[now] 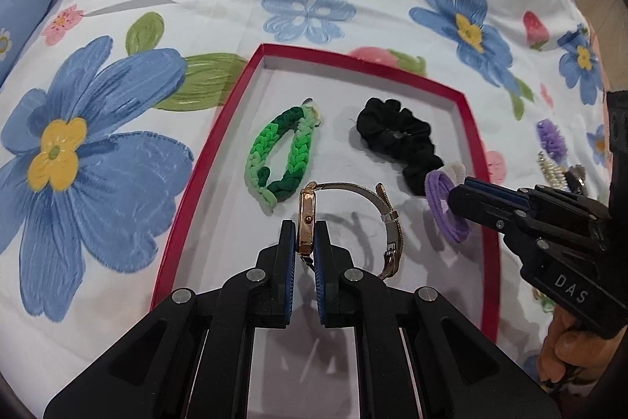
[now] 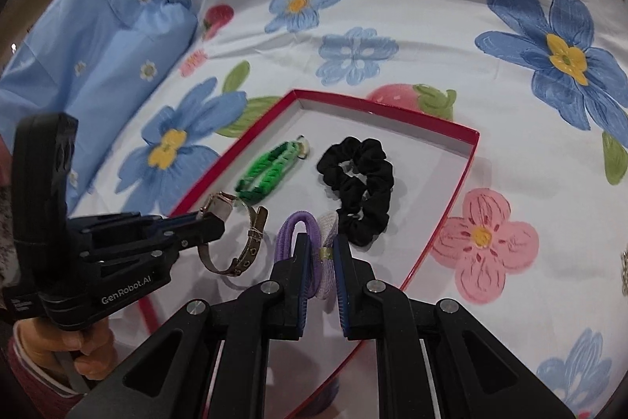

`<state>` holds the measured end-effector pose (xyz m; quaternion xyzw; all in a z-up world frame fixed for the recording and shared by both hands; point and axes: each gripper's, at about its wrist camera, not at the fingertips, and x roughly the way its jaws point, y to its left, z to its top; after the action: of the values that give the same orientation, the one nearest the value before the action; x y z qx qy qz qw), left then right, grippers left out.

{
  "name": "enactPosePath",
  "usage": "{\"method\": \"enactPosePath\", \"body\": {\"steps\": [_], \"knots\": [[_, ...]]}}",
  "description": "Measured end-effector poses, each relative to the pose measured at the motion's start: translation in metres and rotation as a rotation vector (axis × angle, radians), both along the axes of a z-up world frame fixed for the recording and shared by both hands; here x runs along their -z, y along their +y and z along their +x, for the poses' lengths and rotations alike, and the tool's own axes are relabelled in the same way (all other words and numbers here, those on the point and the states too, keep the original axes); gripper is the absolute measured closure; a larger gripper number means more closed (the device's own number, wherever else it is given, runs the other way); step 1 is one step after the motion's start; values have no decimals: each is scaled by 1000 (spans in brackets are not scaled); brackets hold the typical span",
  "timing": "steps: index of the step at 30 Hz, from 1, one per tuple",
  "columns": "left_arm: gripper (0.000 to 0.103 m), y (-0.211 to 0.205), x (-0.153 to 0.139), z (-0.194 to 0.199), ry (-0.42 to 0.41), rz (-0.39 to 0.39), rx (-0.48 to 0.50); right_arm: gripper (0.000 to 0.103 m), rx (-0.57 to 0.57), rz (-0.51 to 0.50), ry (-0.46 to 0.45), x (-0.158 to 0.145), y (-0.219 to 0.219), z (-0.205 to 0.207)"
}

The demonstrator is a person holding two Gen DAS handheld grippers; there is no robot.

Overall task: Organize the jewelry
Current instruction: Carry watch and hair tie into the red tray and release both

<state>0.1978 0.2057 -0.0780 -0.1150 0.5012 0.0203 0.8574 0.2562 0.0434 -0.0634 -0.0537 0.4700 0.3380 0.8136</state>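
Note:
A red-rimmed box (image 1: pixel 219 140) with a white floor lies on the floral bedsheet; it also shows in the right wrist view (image 2: pixel 455 207). In it lie a green braided band (image 1: pixel 282 154) (image 2: pixel 271 169) and a black scrunchie (image 1: pixel 400 140) (image 2: pixel 361 187). My left gripper (image 1: pixel 305 234) (image 2: pixel 208 222) is shut on the case of a rose-gold watch (image 1: pixel 306 218) (image 2: pixel 219 209), held over the box near its front. My right gripper (image 2: pixel 322 248) (image 1: pixel 455 193) is shut on a purple hair tie (image 2: pixel 294 226) (image 1: pixel 443 207), over the box's right side.
A blue pillow (image 2: pixel 98 65) lies at the left of the bed. More small items, a purple piece (image 1: pixel 549 140) and a silver one (image 1: pixel 549 165), lie on the sheet right of the box. A hand (image 1: pixel 569 344) holds the right gripper's handle.

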Motion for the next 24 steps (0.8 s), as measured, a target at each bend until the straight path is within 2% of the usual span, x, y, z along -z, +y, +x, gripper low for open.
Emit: {"method": "enactPosePath", "body": {"steps": [8, 20, 23, 24], "knots": [[95, -7, 14, 9, 43, 40, 21, 91, -24, -77, 6, 19, 8, 9], [93, -7, 13, 7, 26, 61, 7, 87, -33, -53, 30, 21, 7, 8], [79, -6, 9, 5, 15, 58, -5, 86, -22, -35, 38, 20, 3, 8], [71, -6, 8, 5, 16, 58, -6, 86, -17, -30, 40, 20, 2, 7]]}}
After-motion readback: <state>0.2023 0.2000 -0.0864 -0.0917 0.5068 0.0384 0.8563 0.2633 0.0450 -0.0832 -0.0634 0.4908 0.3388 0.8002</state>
